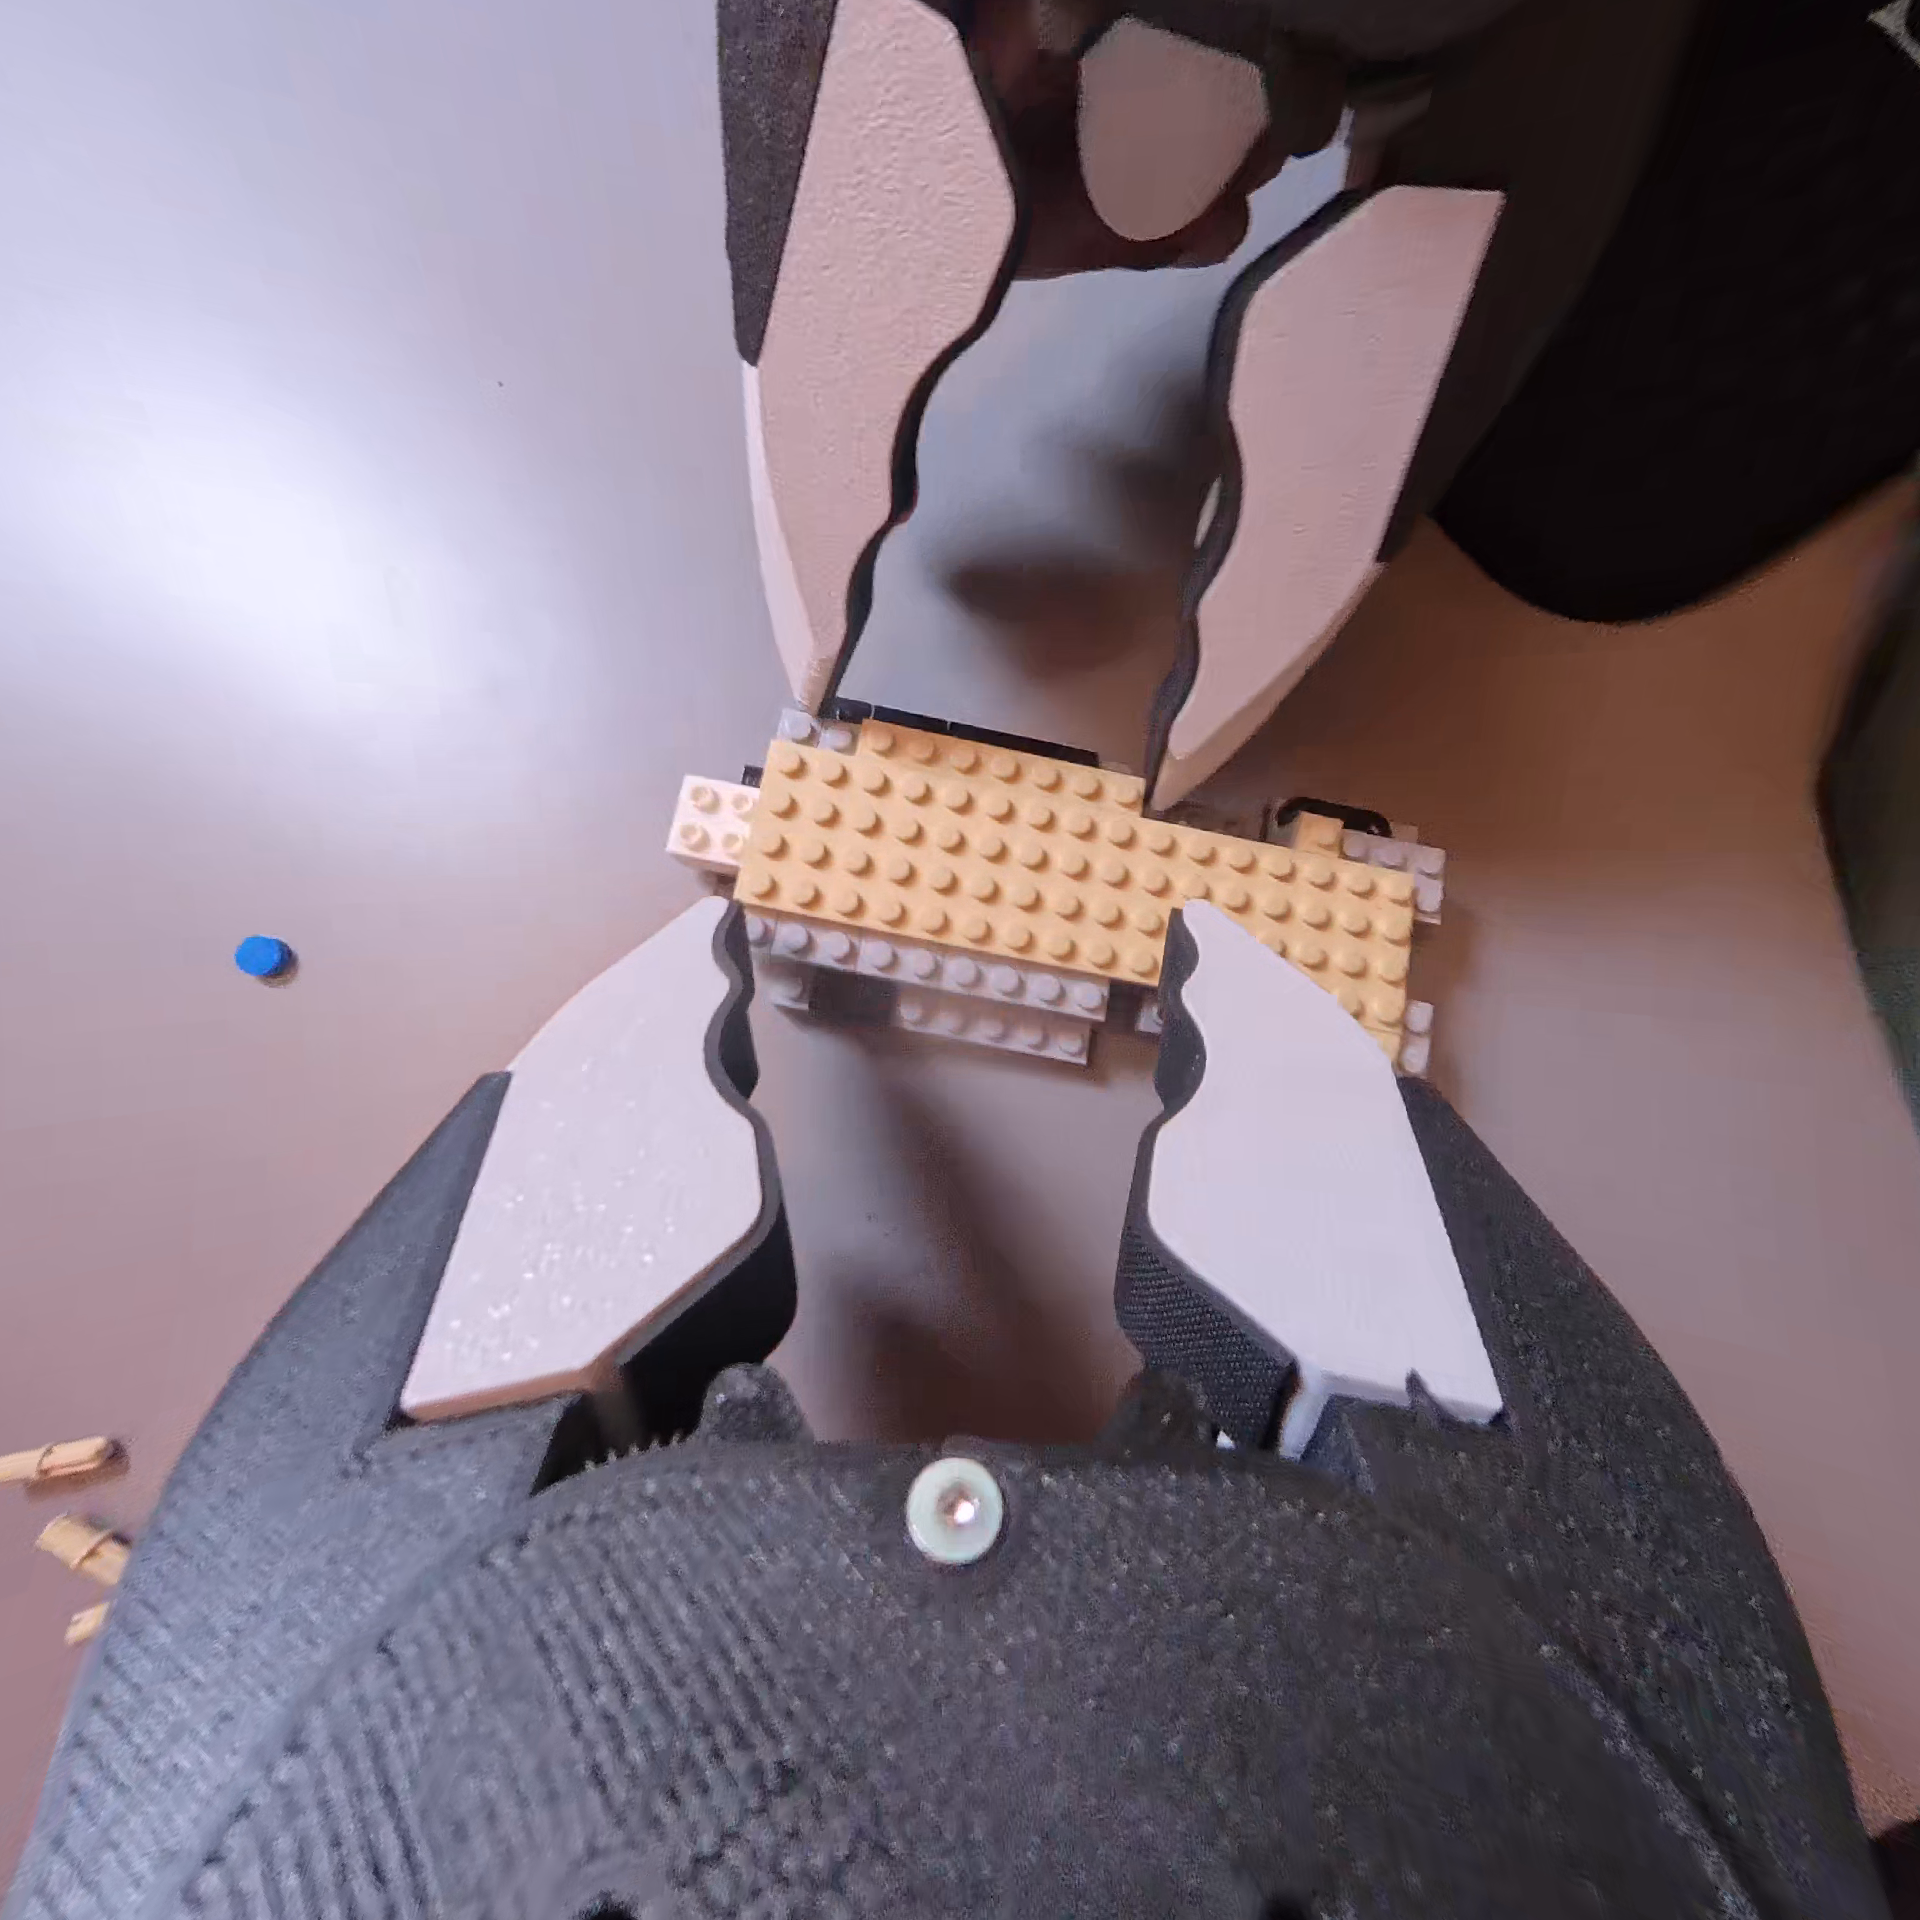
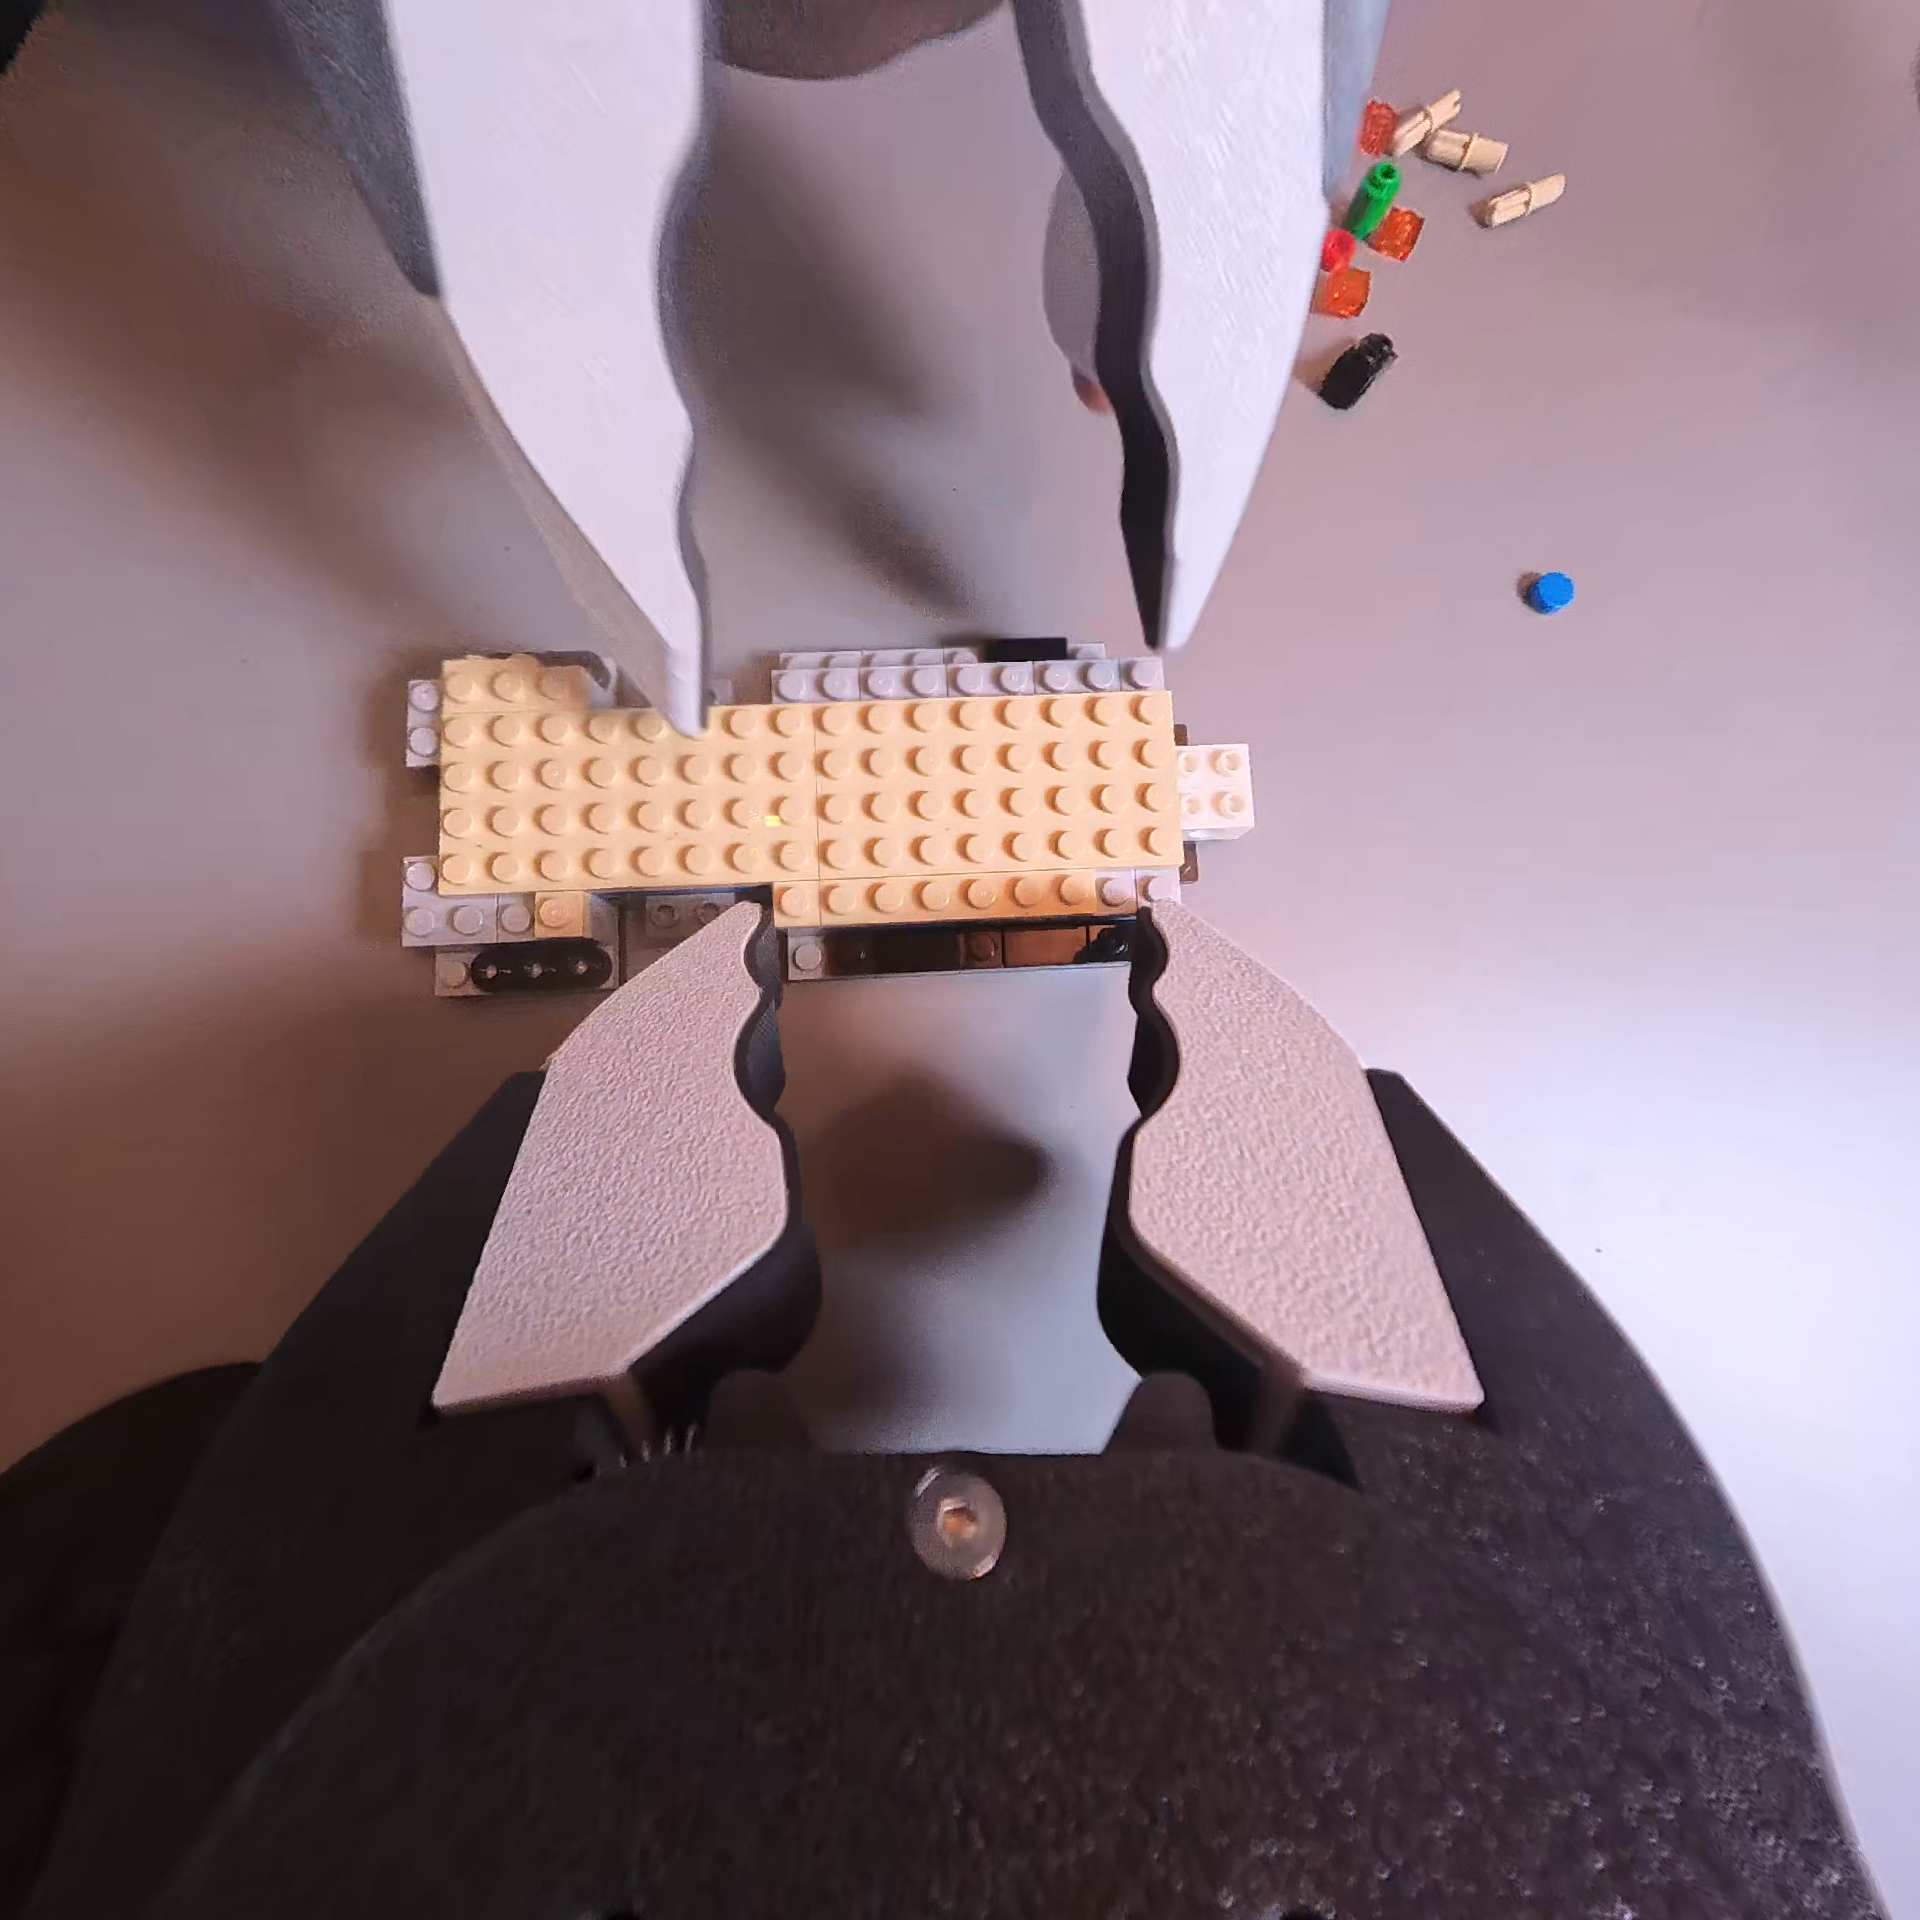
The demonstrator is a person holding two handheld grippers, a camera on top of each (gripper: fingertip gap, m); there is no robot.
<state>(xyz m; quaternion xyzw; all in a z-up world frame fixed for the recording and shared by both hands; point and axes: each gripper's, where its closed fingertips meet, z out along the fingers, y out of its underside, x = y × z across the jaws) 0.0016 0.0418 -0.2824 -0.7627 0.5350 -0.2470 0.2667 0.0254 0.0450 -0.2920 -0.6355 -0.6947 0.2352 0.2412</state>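
Grey left tongs: fingers spread wide and gripping nothing; the tips reach the near edge of a brick model, one tip at its left end and the other over its tan top
Right tongs: spread wide too, with nothing between the pads; the tips stand at the model's opposite long edge, so the two tongs face each other across it
Brick model: a flat build of tan studded plates over grey and black bricks, lying on the bench between the two tongs
White brick: a small square piece sticking out from one short end of the model
Blue stud: a single round piece lying alone on the bench, well apart from the model
Loose pieces: orange, red, green, black and tan bits scattered farther off on the bench, behind the left tongs in the right wrist view
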